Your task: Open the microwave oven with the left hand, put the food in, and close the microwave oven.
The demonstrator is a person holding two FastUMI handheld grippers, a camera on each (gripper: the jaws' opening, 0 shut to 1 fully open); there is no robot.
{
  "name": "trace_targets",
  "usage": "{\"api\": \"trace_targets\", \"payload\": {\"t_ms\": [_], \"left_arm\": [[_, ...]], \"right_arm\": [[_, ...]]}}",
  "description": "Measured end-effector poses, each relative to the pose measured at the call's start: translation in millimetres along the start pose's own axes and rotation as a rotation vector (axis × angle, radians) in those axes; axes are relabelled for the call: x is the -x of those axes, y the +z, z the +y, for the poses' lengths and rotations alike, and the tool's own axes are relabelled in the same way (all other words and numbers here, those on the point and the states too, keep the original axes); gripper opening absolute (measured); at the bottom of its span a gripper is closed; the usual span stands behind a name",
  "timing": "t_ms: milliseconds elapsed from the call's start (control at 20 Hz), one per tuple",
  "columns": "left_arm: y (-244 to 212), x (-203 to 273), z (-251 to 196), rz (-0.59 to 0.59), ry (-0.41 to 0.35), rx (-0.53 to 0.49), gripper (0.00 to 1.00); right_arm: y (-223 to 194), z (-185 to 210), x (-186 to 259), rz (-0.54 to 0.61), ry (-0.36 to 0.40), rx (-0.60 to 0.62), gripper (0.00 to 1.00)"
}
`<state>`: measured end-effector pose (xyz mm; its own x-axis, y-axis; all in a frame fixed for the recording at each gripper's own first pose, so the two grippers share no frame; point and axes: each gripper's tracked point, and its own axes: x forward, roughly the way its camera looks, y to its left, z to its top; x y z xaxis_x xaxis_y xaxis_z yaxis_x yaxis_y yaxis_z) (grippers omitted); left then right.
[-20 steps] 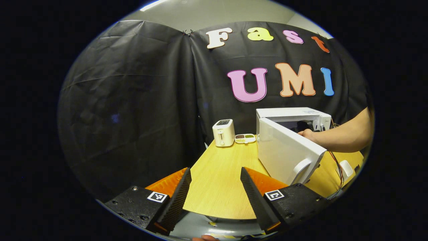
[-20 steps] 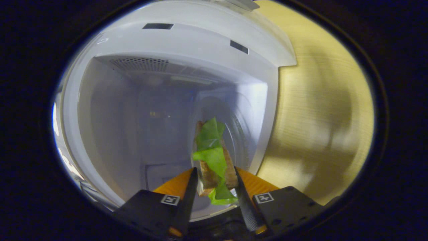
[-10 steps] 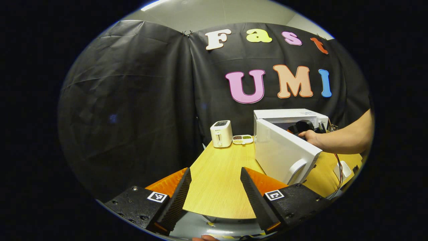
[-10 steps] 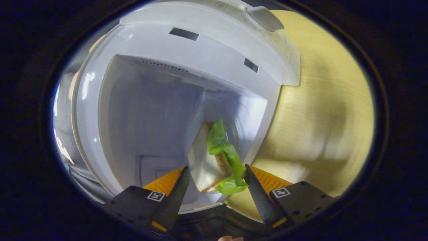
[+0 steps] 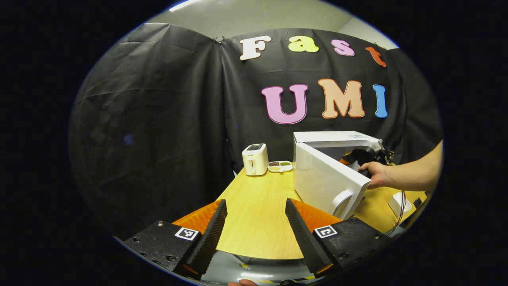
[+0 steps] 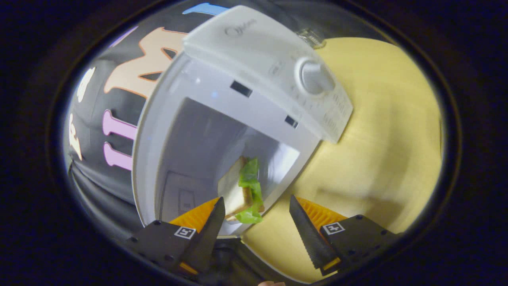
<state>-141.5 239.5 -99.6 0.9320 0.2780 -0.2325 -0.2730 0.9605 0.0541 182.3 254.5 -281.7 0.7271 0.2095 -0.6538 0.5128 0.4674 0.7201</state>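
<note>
Soft bread-and-lettuce sandwich [image 6: 242,190] is lying ahead of the right claw [image 6: 256,224], whose fingers are standing apart, empty; it looks light and crushable, best held by its crusts. The left claw [image 5: 256,228] is likewise gaping.

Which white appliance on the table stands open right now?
The microwave, door swung wide with the sandwich inside; the small toaster beside it has no door.
</note>
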Motion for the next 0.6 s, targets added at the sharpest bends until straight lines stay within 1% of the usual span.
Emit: {"api": "trace_targets", "payload": {"t_ms": [50,100,200,250,300,350,450,550,600], "left_arm": [[-1.0,-1.5,-2.2,0.003,-0.004,0.006,0.9],[0.6,-1.9,-1.2,-0.005,0.006,0.013,0.9],[2.7,-3.0,-0.5,-0.014,0.01,0.045,0.9],[0.6,-6.6,-7.6,-0.006,-0.011,0.072,0.87],[-7.4,-7.8,-18.0,0.023,-0.042,0.097,0.9],[-17.1,-9.1,-20.0,0.054,-0.05,0.113,0.9],[-25.8,-12.8,-25.8,0.1,-0.058,0.136,0.89],[-28.3,-18.9,-31.2,0.12,-0.05,0.146,0.89],[-29.5,-21.7,-35.6,0.13,-0.052,0.148,0.9]], "right_arm": [[8.5,-4.4,9.6,-0.014,0.012,0.045,0.89],[15.5,-8.3,22.4,-0.029,0.026,0.092,0.99],[26.6,-11.9,47.5,-0.053,0.074,0.214,0.99],[31.5,-15.0,62.7,-0.062,0.098,0.301,0.93],[37.8,-17.1,78.7,-0.078,0.12,0.391,0.96],[44.9,-17.7,93.4,-0.098,0.149,0.47,0.99],[57.9,-16.9,127.3,-0.155,0.204,0.634,0.99],[73.9,-12.8,158.6,-0.235,0.239,0.79,0.99],[85.7,-13.8,173.4,-0.284,0.236,0.865,0.99]]}}
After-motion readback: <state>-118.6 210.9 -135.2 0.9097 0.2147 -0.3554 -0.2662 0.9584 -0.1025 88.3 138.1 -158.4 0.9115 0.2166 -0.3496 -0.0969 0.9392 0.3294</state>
